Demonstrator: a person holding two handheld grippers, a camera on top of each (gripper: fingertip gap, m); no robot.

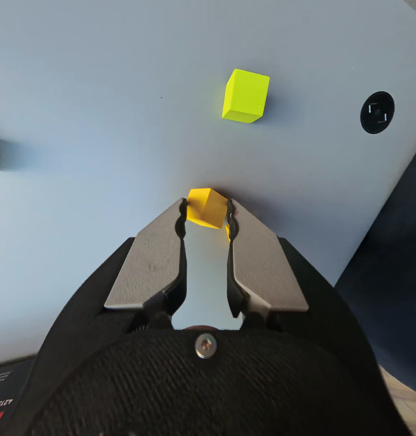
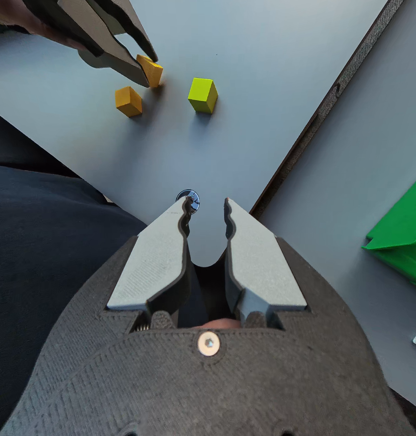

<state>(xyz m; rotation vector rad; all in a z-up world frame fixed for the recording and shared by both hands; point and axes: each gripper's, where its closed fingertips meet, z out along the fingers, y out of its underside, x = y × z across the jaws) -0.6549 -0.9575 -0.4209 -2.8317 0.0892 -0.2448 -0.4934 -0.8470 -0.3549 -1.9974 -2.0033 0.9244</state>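
Yellow-orange cube (image 1: 205, 207) pinched between the left gripper (image 1: 206, 212) pads, turned corner-on and tilted, both black pads (image 1: 183, 212) touching its sides. From the right wrist view, same cube (image 2: 152, 72) at the tips of the left gripper (image 2: 147, 70), low over the grey table (image 2: 237, 59), lower corner at or near the surface; cannot tell whether lifted. Just beside the fingers, toward the person: second yellow-orange cube (image 2: 128, 101), flat on the table. Farther out: lime-green cube (image 1: 246, 95), well apart from the pinched one.

Right gripper (image 2: 206, 205) fingers spread, nothing between them, only bare table beyond; black round disc (image 2: 193, 201) just past the left-hand fingertip (image 2: 185, 206), partly hidden by it. Off to the right: dark table seam (image 2: 320, 118), then a green folded piece (image 2: 403, 236).

Likely trouble: grip on a skewed cube, across corners and not flat faces, so a twist or slip out of the pads; also a knock against the near second cube.

Left wrist view: contact of both pads, plus only a yellow sliver (image 1: 227, 232) of the second cube behind the right-hand finger. Right wrist view: that second cube whole, the person's dark clothing (image 2: 48, 236), the height of the pinched cube over the table.
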